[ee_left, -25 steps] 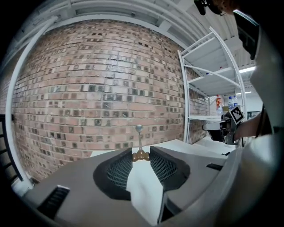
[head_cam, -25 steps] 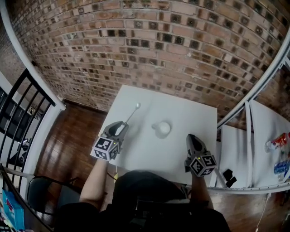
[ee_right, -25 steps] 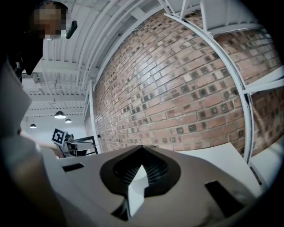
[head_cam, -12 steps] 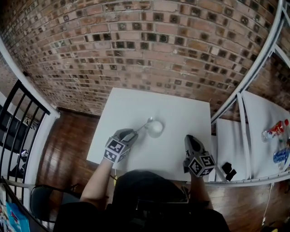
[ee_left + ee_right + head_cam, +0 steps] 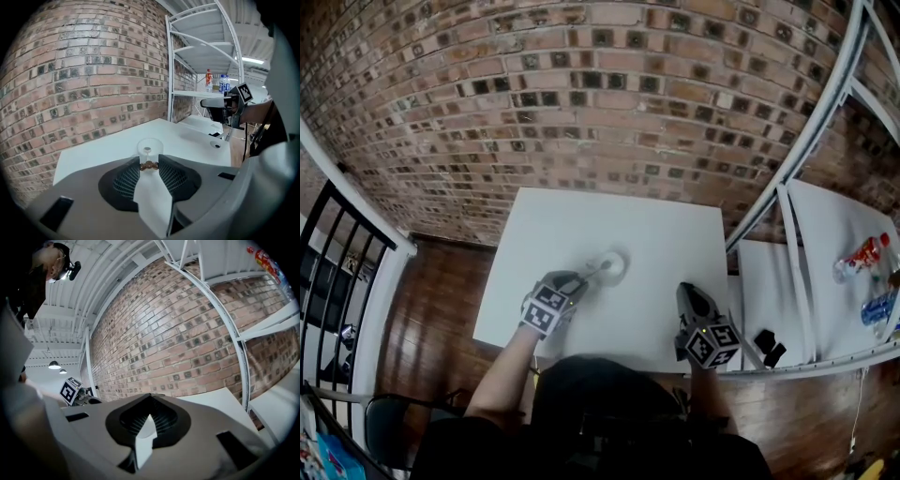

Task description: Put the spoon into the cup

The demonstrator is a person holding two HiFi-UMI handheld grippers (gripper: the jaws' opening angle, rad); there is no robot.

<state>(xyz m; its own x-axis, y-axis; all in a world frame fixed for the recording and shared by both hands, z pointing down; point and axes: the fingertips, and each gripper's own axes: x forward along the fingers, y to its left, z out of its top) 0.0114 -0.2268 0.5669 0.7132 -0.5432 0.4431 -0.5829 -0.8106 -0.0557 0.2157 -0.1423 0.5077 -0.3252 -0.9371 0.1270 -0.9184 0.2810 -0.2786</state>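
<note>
1. While the left tool (image 5: 572, 282) clamps the spoon (image 5: 592, 273) by the beaded end of its handle, the spoon's far end reaches the cup (image 5: 614, 265). The cup stands upright near the middle of the white worktop (image 5: 572, 220).
2. In the left gripper view, the jaw tips pinch the brown beads (image 5: 149, 165) on the handle. The spoon's bowl shows as a small oval within the cup's clear wall. I cannot tell whether it touches the bottom.
3. The right tool (image 5: 687, 292) is clenched on nothing, its jaw tips meeting. It sits by the worktop's near right edge, well apart from the cup.
4. The spoon looks thin, stiff and light, probably metal. A smooth shank could swivel in a two-point pinch. The beaded end gives the pads something to bite, so it seems the right place to hold.
5. The cup looks small and light, and nothing steadies it. A sideways push from the spoon could slide or tip it. Letting go looks safest once the spoon leans on the rim.
</note>
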